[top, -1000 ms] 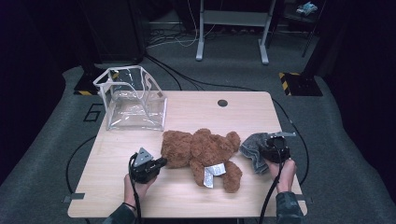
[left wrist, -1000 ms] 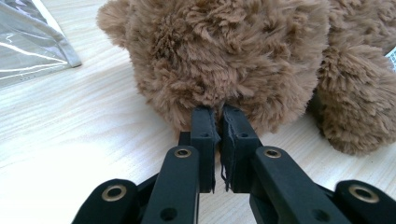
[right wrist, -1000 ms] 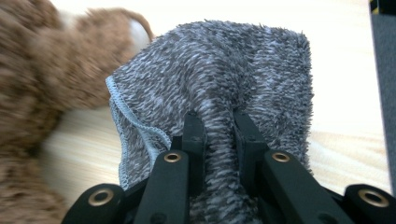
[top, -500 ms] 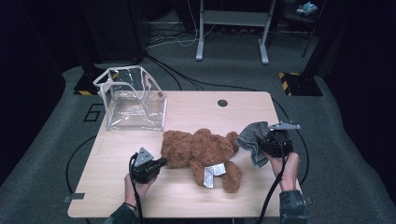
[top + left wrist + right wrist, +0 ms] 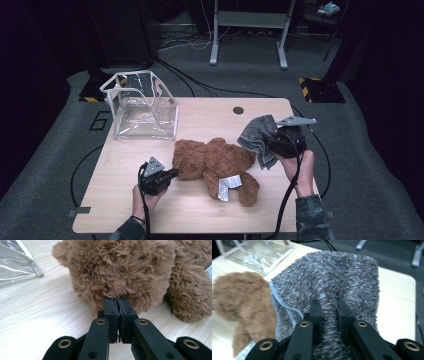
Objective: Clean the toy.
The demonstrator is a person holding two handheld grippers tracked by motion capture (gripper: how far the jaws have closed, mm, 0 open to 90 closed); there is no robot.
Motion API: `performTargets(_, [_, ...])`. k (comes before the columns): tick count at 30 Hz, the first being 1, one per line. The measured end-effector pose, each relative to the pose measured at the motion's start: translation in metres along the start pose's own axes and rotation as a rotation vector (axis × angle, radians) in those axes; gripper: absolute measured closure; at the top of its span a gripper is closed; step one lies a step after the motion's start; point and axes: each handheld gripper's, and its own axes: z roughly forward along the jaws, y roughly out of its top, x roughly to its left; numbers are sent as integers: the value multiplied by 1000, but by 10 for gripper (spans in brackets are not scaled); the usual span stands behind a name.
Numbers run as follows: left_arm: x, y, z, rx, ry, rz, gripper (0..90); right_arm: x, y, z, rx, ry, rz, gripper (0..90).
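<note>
The counter [image 5: 200,210] is the biggest thing I have under me, pale wood, with a clear plastic bag [image 5: 142,107] standing open at its far left corner. The brown teddy bear [image 5: 215,162] lies across the middle, a white tag on its underside. My left gripper [image 5: 172,173] sits low at the bear's left end; in the left gripper view its fingers [image 5: 111,315] are pressed together with a tuft of the bear's fur [image 5: 117,296] pinched at the tips — no gap between them to speak of. My right gripper [image 5: 270,142] is held up off the counter at the right, just beside the bear, and its fingers [image 5: 315,315] are clamped on a fold of the grey towel [image 5: 329,285] — the cloth bunches between them and drapes over both, its stitched edge hanging toward the bear.
</note>
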Motion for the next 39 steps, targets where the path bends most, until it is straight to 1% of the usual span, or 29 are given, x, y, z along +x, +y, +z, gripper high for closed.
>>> performTargets(2, [0,0,1,-3,6,4,868,7,10,-2,-12,24,-10,784])
performTargets(3, [0,1,1,-2,7,6,868,11,15,-2,-14,23,-22,783])
performTargets(5, [0,2,0,13,4,12,868,15,24,-3,-29,57,-28,784])
performTargets(7, [-1,3,1,8,11,6,868,22,33,-3,-31,65,-44,784])
performTargets(8, [-1,3,1,7,11,6,868,26,38,-3,-30,75,-65,783])
performTargets(13, [-2,3,2,10,15,5,870,41,51,2,-21,101,-98,783])
performTargets(14, [-2,3,2,10,15,7,870,45,54,5,-23,111,-102,783])
performTargets(15, [-1,3,1,11,14,7,870,46,56,6,-22,119,-116,783])
performTargets(16, [-1,3,1,9,17,8,870,50,58,8,-23,120,-119,783])
performTargets(17, [-1,3,2,2,19,7,871,53,60,10,-21,127,-129,783])
performTargets(19, [-1,2,2,4,22,14,872,61,64,14,-19,146,-136,783])
performTargets(20, [-1,2,2,1,20,12,872,65,66,17,-19,150,-147,783])
performTargets(22, [-1,2,2,3,21,17,873,74,70,25,-8,167,-164,783])
performTargets(23, [-1,2,2,0,21,15,873,77,71,28,-4,173,-157,783])
performTargets(25, [0,2,2,2,15,11,874,84,72,37,7,187,-161,783])
performTargets(26, [0,2,2,2,12,11,874,87,73,42,8,195,-176,783])
performTargets(27, [0,2,1,9,6,11,875,90,73,47,21,203,-170,783])
performTargets(28, [0,2,1,5,5,8,876,92,73,53,23,211,-178,783])
performTargets(29, [0,2,1,5,4,7,876,96,72,57,36,216,-168,783])
performTargets(30, [0,2,1,3,3,5,877,98,72,63,37,225,-171,783])
performTargets(31, [0,2,1,5,2,6,877,101,71,69,41,235,-185,783])
performTargets(32, [0,3,1,4,2,6,878,104,70,73,46,239,-182,783])
performTargets(35, [0,4,2,-1,6,6,879,114,65,89,81,257,-190,782])
performTargets(36, [0,4,2,-3,2,-3,880,117,63,94,90,262,-188,782])
performTargets(37, [0,5,2,-6,6,1,880,118,61,98,99,270,-196,781])
performTargets(39, [0,5,3,-5,5,4,880,122,56,110,123,270,-187,779])
